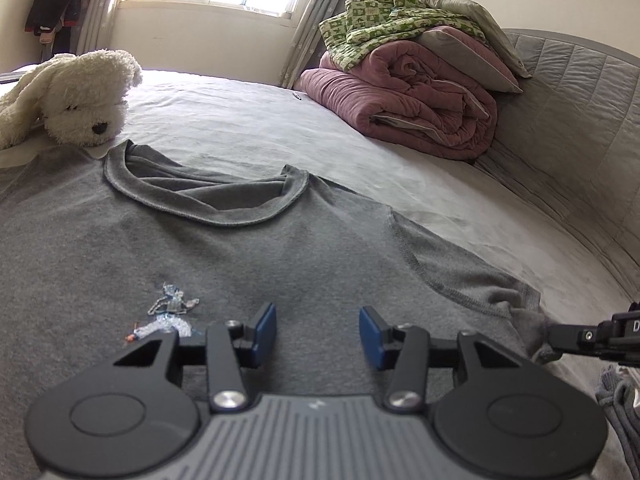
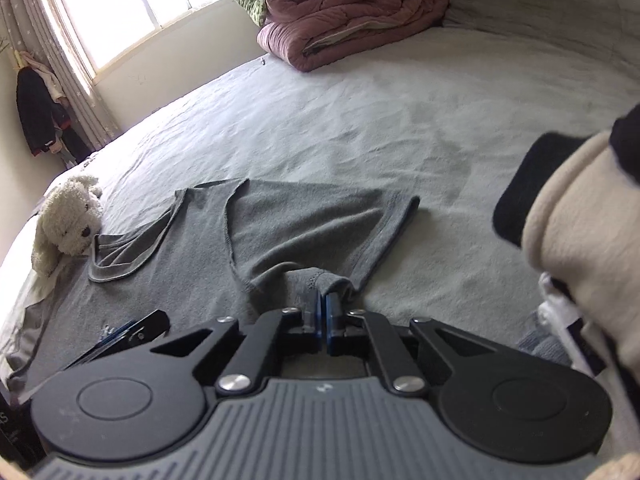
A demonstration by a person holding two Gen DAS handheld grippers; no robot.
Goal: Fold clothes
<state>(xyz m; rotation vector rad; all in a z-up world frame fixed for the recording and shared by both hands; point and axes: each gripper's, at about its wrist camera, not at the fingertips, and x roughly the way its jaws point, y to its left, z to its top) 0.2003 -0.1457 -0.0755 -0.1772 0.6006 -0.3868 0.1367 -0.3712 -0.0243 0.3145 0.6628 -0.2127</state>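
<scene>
Grey T-shirt (image 1: 280, 248) with small silvery chest print, cream plush dog (image 1: 76, 100), dusty-pink quilt (image 1: 408, 100), green patterned, perhaps leafy, blanket (image 1: 384, 24)

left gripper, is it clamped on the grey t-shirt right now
No, the left gripper hangs over the grey t-shirt with its blue pads apart and no cloth pinched between them.

Only a white letter "D" reads on the black right gripper (image 1: 544, 346), at the picture's edge. The grey T-shirt (image 1: 320, 256) carries a wordless figure print.
</scene>
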